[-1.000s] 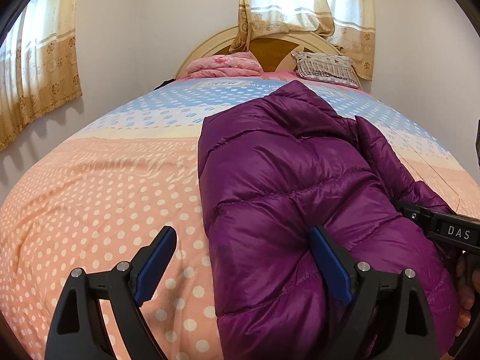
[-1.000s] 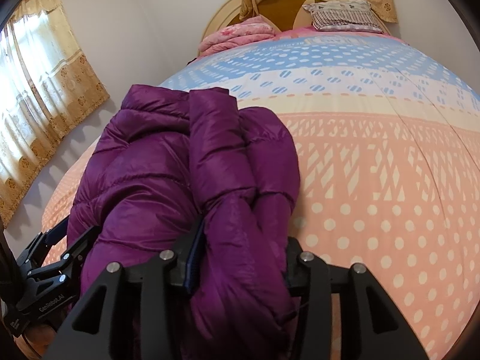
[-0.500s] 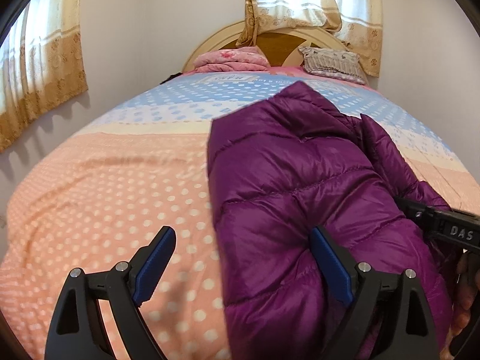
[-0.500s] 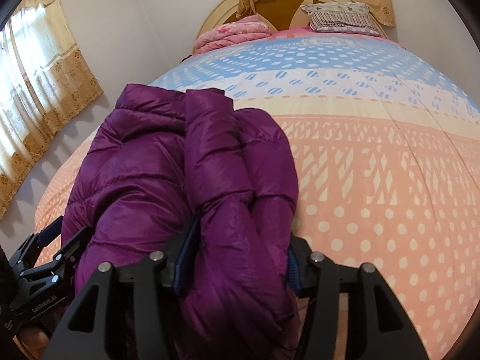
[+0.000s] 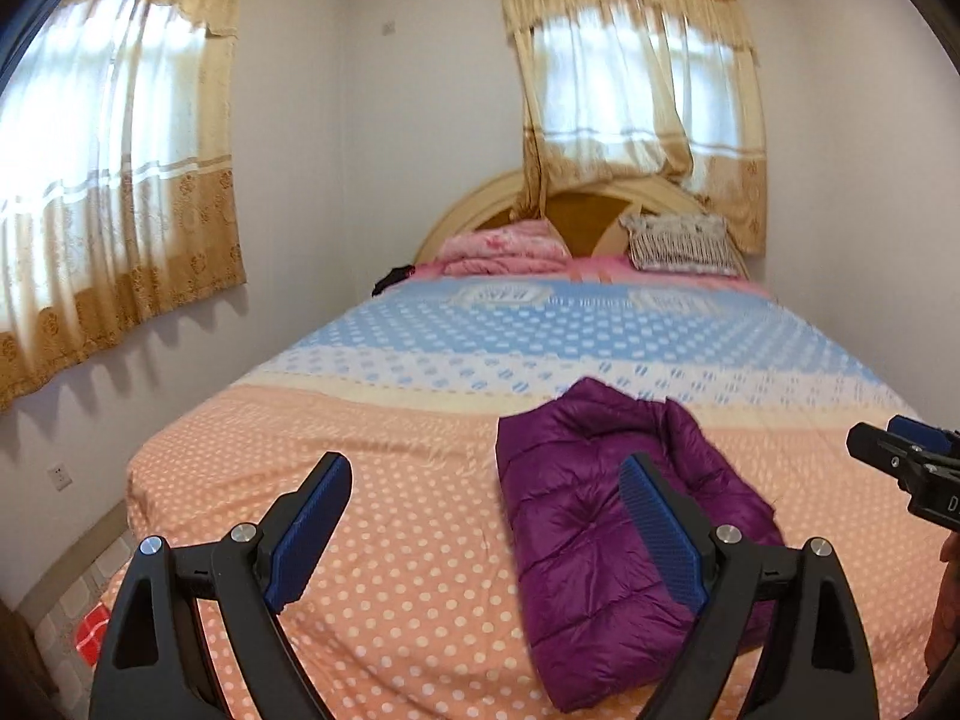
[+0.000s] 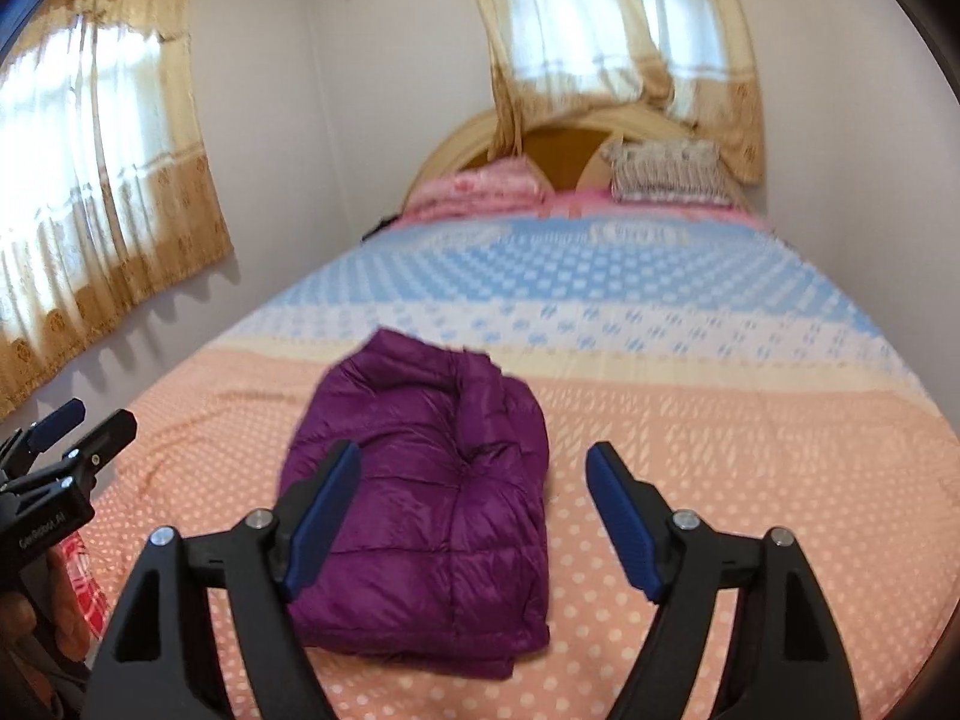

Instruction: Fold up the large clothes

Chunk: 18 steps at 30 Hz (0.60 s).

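Note:
A purple quilted puffer jacket [image 5: 606,516] lies folded into a compact bundle on the near, peach polka-dot part of the bed; it also shows in the right wrist view [image 6: 432,498]. My left gripper [image 5: 486,534] is open and empty, held above the bed, apart from the jacket. My right gripper [image 6: 474,522] is open and empty, raised above and behind the jacket. The right gripper shows at the right edge of the left wrist view [image 5: 912,468], and the left gripper at the left edge of the right wrist view [image 6: 54,468].
The bed [image 5: 384,420] has a peach, cream and blue dotted cover. A pink folded blanket [image 5: 504,246] and a patterned pillow [image 5: 678,243] lie at the curved headboard. Curtained windows are on the left and back walls. A red checked item [image 5: 93,630] lies on the floor.
My right gripper let go of the jacket and opened. Both grippers pulled back and up from the bed, so the jacket now looks smaller and lies free.

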Each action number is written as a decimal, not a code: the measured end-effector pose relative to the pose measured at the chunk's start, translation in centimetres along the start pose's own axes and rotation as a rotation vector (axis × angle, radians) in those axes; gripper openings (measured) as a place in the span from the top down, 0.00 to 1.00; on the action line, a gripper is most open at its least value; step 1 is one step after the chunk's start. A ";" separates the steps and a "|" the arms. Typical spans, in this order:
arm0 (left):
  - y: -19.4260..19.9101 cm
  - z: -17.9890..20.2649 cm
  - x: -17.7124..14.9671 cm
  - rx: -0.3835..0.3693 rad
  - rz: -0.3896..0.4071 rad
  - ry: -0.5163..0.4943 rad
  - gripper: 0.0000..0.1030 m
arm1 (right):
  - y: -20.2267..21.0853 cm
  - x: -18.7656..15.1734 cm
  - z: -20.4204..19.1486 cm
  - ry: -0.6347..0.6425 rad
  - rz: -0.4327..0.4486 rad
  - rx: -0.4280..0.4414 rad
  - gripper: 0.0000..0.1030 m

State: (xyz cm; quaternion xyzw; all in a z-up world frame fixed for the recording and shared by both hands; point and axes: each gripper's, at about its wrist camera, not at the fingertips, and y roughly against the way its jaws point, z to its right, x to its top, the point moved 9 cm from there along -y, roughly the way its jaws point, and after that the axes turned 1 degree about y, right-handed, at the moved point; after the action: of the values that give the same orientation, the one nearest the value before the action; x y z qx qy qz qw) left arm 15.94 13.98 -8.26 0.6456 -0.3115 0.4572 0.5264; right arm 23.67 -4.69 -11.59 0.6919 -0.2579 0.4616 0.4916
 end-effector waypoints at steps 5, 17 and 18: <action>1.4 -0.8 0.3 0.009 0.017 0.009 0.11 | 1.1 0.7 -1.2 0.037 0.020 -0.004 0.21; 0.9 -1.6 0.1 0.022 0.005 0.026 0.11 | 0.9 0.0 -2.0 0.030 0.010 0.020 0.21; 0.9 -1.6 0.1 0.021 0.006 0.027 0.11 | 0.9 -0.1 -2.1 0.031 0.009 0.022 0.21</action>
State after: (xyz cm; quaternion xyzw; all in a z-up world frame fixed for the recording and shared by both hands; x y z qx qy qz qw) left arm 14.78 15.33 -7.74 0.6440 -0.3015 0.4708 0.5222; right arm 22.14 -3.12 -11.11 0.6890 -0.2481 0.4772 0.4858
